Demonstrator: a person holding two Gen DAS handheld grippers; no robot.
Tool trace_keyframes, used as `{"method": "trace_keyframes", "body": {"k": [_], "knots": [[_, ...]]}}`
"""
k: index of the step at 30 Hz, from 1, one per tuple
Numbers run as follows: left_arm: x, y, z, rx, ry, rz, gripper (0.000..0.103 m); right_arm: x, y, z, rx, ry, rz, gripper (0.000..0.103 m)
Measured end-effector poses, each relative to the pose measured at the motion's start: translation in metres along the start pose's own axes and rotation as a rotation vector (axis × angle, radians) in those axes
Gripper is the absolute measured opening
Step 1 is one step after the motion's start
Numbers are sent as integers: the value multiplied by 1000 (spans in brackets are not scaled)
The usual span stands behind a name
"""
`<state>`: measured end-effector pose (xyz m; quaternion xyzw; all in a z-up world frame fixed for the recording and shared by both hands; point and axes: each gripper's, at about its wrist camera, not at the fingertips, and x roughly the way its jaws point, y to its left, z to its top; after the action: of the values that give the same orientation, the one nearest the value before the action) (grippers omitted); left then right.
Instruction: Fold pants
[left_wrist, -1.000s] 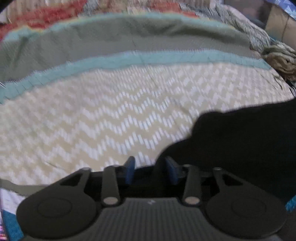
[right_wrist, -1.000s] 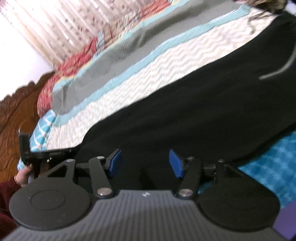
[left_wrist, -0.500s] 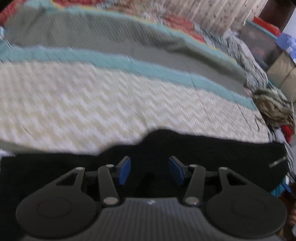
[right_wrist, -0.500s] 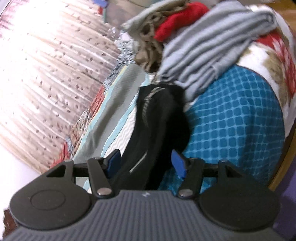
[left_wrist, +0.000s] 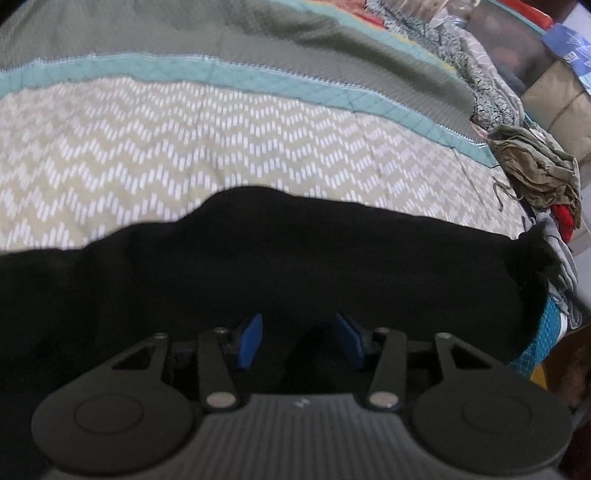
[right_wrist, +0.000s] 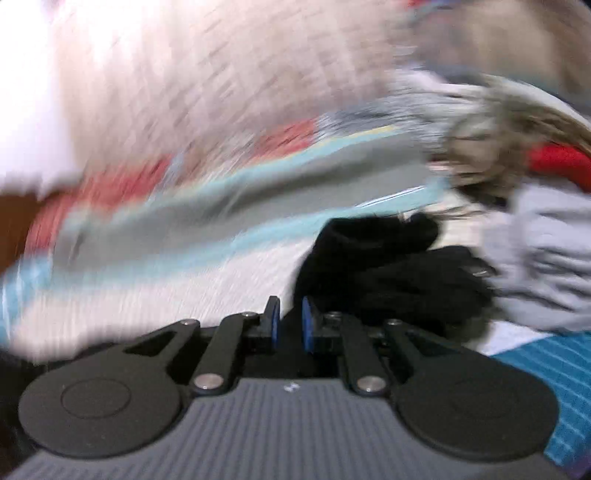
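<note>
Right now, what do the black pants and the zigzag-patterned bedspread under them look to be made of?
Black pants: soft matte fabric, probably knit; it drapes limply and shows no sheen. Zigzag-patterned bedspread: quilted woven cloth, likely cotton; stitched seams and a teal border band show.

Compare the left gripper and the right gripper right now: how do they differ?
The left gripper has its fingers spread over flat black pants; the right gripper has just been closing, its fingers nearly together with black cloth between them. The left view is fairly sharp, the right motion-blurred. Both have blue pads.

Left view dim but fairly sharp (fisheye-bent edges) — right view heavily motion-smeared, glare top-left.
</note>
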<state>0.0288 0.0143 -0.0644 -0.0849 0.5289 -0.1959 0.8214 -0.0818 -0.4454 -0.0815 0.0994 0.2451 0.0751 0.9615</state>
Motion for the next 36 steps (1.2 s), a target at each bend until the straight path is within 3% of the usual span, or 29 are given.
{"method": "trace_keyframes", "body": {"k": [2,4,10,12,14,18,19,23,24,25,27,30,32,35,36], "knots": [[2,1,-2,-8,15,-12,46,20,5,-20,-38,94,-93,16],[2,1,-4,0,22,-11,47,26,-3,-33,-3,135,-125,16],[5,15,-5,-50,42,-14,49,-12,-24,-27,181,37,-57,30],[6,19,-5,-78,45,-29,49,-19,-41,-23,304,-1,-10,30],[5,21,-6,-81,42,-39,49,-34,-65,-26,468,-71,9,38],[5,22,-6,-82,44,-53,50,-49,-117,-45,823,-176,28,66],[5,21,-6,-87,47,-64,50,-48,-129,-48,895,-181,11,67],[3,10,-1,-79,42,-115,50,-20,-158,-41,994,-130,-12,66],[2,5,0,-67,37,-117,50,-9,-160,-34,997,-101,11,52],[2,0,0,-56,34,-121,50,0,-161,-26,991,-74,13,32],[-2,-7,1,-38,26,-132,50,0,-146,0,885,-104,-19,32],[-6,-10,-1,-29,20,-142,50,-5,-91,51,563,-120,-55,32],[-5,-7,-1,-39,26,-145,50,1,-40,74,289,-56,-72,33],[-2,-2,-4,-61,35,-145,50,29,17,68,-51,93,-139,51],[-2,-1,-5,-68,35,-148,50,38,27,60,-118,137,-184,61]]}}
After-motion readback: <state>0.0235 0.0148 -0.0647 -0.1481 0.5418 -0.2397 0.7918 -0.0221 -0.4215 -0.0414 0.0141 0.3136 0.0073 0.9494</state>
